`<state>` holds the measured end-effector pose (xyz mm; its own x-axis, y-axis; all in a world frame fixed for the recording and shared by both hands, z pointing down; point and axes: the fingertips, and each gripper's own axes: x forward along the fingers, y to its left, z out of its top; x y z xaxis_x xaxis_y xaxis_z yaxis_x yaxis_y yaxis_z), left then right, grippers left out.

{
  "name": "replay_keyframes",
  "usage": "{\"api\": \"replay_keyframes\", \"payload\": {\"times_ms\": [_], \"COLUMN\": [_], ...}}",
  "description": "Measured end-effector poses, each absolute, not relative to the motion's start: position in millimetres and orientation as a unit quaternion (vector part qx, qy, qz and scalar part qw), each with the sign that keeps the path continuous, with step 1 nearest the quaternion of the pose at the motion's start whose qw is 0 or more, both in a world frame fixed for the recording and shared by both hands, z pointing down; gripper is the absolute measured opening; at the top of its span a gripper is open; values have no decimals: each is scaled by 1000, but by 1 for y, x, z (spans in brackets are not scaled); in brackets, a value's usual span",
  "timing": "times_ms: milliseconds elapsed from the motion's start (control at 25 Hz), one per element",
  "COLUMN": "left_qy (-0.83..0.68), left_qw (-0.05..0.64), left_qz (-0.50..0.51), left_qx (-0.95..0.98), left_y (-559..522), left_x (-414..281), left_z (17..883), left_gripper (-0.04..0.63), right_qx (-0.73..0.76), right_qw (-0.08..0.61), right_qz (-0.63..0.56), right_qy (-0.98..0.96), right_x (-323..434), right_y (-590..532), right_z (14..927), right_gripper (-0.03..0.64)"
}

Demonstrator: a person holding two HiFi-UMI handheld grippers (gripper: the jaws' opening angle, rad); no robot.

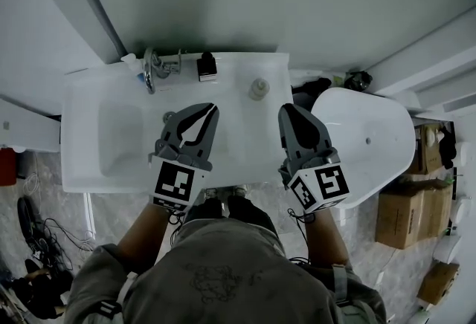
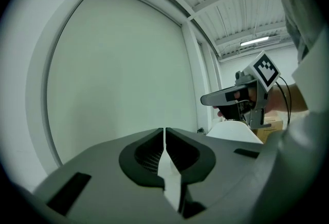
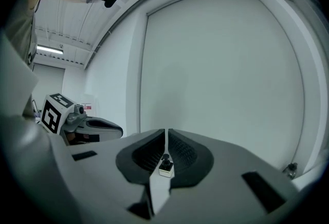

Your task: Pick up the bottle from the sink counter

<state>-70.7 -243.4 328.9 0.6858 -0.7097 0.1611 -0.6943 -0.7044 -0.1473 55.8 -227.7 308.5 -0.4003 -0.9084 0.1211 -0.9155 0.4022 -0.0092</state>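
Your left hand-held gripper [image 2: 164, 138] and right hand-held gripper [image 3: 166, 135] reach forward, nearly level, over the glossy white worktop [image 1: 245, 140]. Their grey jaws with ribbed black pads are pressed together, empty. The small, pale, rounded bottle [image 1: 258, 88] stands near the worktop's back edge, untouched.

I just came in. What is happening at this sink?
A person holds a gripper in each hand above the white sink counter. The left gripper and the right gripper both have fingers closed on nothing. The small pale round bottle and the black-capped bottle stand untouched at the counter's back edge.
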Motion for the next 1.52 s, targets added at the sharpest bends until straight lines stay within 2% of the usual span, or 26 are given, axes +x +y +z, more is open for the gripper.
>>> {"api": "replay_keyframes", "payload": {"times_ms": [320, 520, 560, 600, 640, 880, 1320, 1520], "left_qy": [343, 370, 376, 381, 384, 388, 389, 386], "left_qw": [67, 67, 65, 63, 61, 56, 17, -3], "left_qz": [-132, -124, -121, -117, -114, -124, -152, -166], "left_qx": [-928, -918, -917, -915, -914, -911, -908, -908], "left_y": [-264, -287, -294, -299, -304, -328, -360, -369], "left_x": [-36, -29, -28, -27, -25, -6, 11, 16], "left_z": [332, 335, 335, 335, 335, 350, 418, 450], "left_gripper": [26, 26, 26, 26, 26, 26, 26, 26], "right_qx": [551, 568, 570, 571, 572, 579, 573, 572], "right_qw": [43, 35, 33, 33, 33, 40, 100, 106], "right_qz": [29, 27, 32, 39, 47, 66, 87, 103], "right_qy": [-833, -822, -821, -819, -818, -811, -809, -807], "right_x": [73, 85, 87, 90, 92, 100, 101, 103], "right_y": [-278, -318, -327, -336, -344, -379, -412, -418], "right_z": [311, 321, 325, 331, 338, 384, 483, 525], "right_gripper": [38, 42, 66, 141, 171, 249, 287, 304]}}
